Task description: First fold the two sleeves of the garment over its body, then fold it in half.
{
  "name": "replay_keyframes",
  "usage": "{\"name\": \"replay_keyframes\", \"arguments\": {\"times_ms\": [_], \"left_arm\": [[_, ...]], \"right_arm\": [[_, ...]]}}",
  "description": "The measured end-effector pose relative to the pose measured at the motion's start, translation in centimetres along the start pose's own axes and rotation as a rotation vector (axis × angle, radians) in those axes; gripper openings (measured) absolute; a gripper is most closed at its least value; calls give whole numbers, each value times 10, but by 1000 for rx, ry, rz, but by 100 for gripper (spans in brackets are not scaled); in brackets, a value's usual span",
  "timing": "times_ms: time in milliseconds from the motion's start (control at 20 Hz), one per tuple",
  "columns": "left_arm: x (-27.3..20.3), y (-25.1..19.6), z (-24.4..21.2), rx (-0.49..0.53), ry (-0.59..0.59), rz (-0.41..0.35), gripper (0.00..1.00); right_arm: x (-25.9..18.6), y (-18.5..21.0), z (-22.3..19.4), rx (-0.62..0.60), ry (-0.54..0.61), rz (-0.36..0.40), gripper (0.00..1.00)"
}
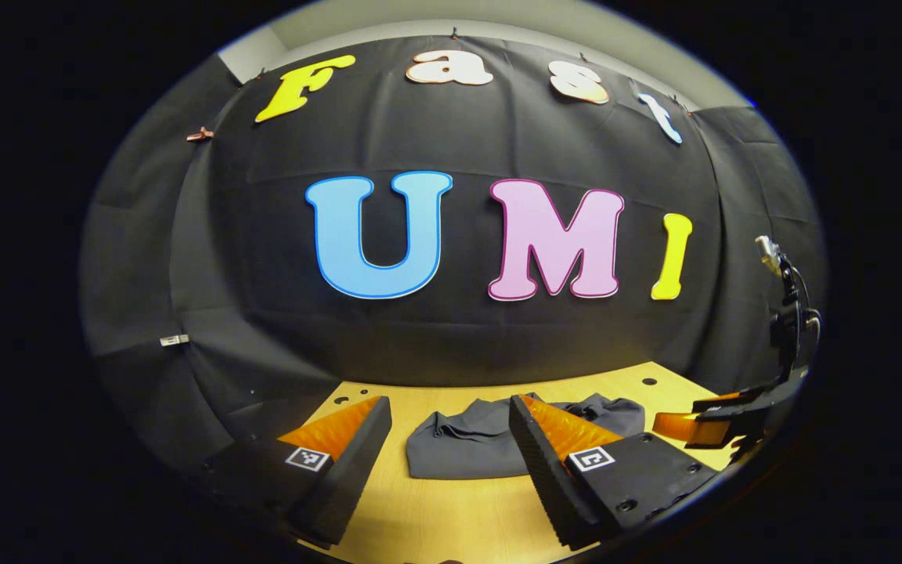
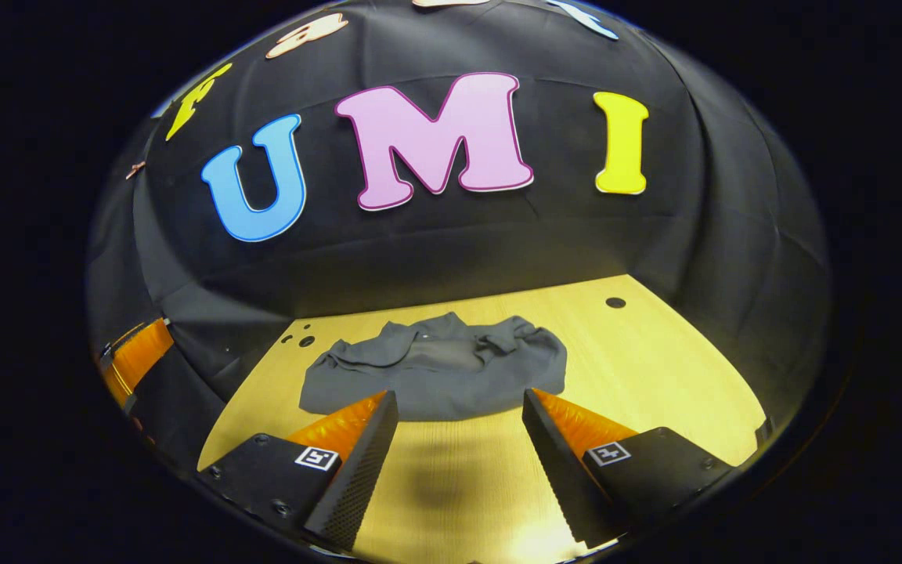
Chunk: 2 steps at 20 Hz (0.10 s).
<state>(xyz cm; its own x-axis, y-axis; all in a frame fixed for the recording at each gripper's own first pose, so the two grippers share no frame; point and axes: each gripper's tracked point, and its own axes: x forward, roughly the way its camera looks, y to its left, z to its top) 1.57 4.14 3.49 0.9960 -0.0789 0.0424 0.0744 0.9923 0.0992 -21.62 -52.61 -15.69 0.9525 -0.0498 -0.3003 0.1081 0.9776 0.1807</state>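
Observation:
A dark grey garment lies bunched in a compact heap on the light wooden table, sleeves folded in over its body. My right gripper is open just in front of its near edge, fingers apart and holding nothing. In the left gripper view the same garment lies beyond my left gripper, which is also open and empty, its right finger covering part of the cloth. The right gripper shows at the far right of the left gripper view, above the table.
The black cloth wall closes the table's far side and both flanks. Small dark holes dot the tabletop near the back. Bare wood lies to the right of the garment and in front of it.

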Motion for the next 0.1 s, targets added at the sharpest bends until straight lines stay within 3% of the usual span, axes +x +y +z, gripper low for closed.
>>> {"name": "replay_keyframes", "arguments": {"times_ms": [100], "left_arm": [[-10, -2, -8, -3, 12, -21, 95]], "right_arm": [[-11, 0, -9, -12, 2, -8, 99]]}}
